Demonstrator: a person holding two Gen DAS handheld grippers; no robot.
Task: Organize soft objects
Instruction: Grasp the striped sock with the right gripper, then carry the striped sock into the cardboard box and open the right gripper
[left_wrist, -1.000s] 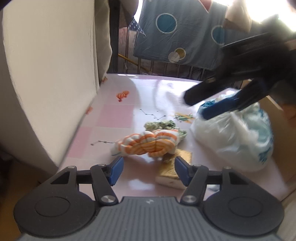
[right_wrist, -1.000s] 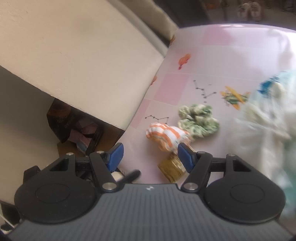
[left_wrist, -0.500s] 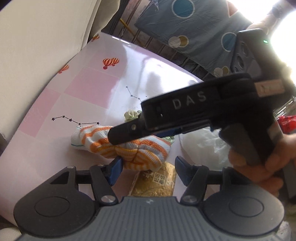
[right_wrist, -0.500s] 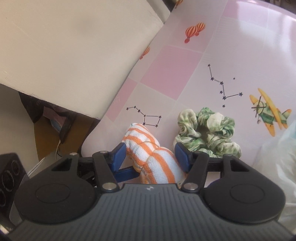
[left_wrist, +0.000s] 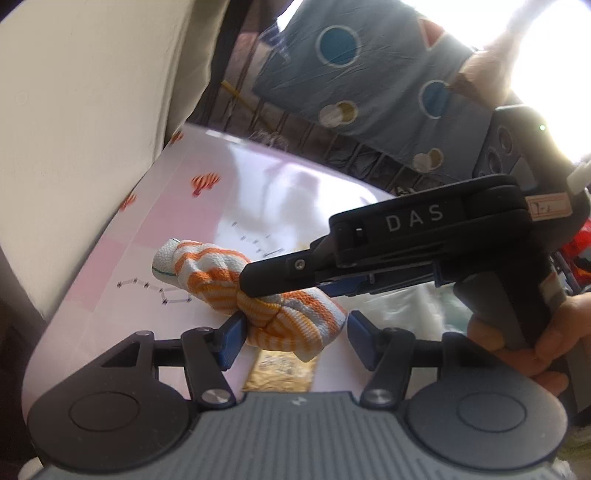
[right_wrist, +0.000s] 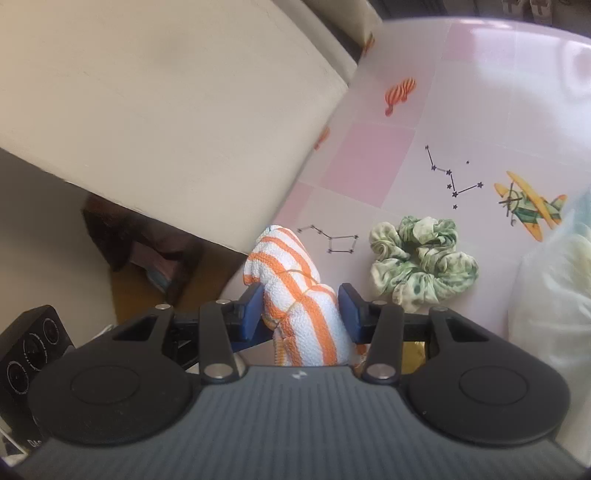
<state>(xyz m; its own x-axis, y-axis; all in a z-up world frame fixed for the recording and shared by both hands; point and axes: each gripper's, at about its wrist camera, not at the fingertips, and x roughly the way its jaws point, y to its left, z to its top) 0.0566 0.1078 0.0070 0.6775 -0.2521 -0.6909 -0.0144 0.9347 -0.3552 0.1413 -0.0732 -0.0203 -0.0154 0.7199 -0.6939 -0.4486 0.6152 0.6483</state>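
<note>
An orange-and-white striped cloth (left_wrist: 258, 295) lies bunched on the pink patterned table (left_wrist: 258, 192). My left gripper (left_wrist: 293, 332) is open, its blue pads on either side of the cloth's near end. My right gripper (right_wrist: 301, 308) reaches in from the right and is closed around the cloth's middle (right_wrist: 299, 295); in the left wrist view its black body (left_wrist: 424, 240) crosses over the cloth. A green scrunchie (right_wrist: 421, 264) lies on the table to the right of the cloth.
A golden packet (left_wrist: 280, 369) lies under the cloth near the table's front edge. A white plastic bag (right_wrist: 554, 288) sits at the right. A cream cushion (right_wrist: 166, 110) borders the table's left side. A blue sheet (left_wrist: 369, 92) hangs behind.
My right gripper has narrowed onto the striped cloth's middle. The left gripper has moved in so the cloth's end sits between its open pads.
</note>
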